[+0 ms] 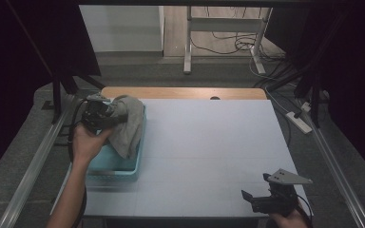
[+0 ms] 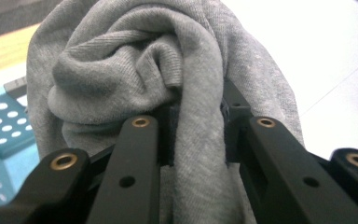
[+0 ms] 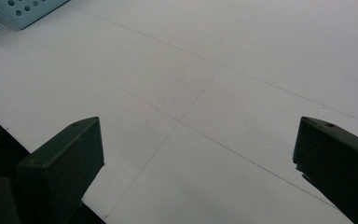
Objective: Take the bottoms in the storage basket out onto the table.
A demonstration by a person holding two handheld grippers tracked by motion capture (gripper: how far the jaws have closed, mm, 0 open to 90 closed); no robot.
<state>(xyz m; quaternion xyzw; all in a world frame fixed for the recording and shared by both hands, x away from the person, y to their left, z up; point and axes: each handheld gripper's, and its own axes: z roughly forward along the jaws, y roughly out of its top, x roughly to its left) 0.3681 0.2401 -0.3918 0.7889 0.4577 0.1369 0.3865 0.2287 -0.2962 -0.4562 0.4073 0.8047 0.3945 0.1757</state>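
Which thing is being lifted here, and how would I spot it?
Look to the white table's left edge, where a light blue perforated basket sits. Above it, the left gripper clamps a grey knitted cloth, bunched and hanging: the only soft thing there.

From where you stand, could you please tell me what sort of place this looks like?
Probably a lab set up for recording handling work: a white-topped table ringed by dark curtains, loose cables on the floor beyond, and a hand-held left gripper gripping a grey knitted cloth over a light-blue perforated plastic basket.
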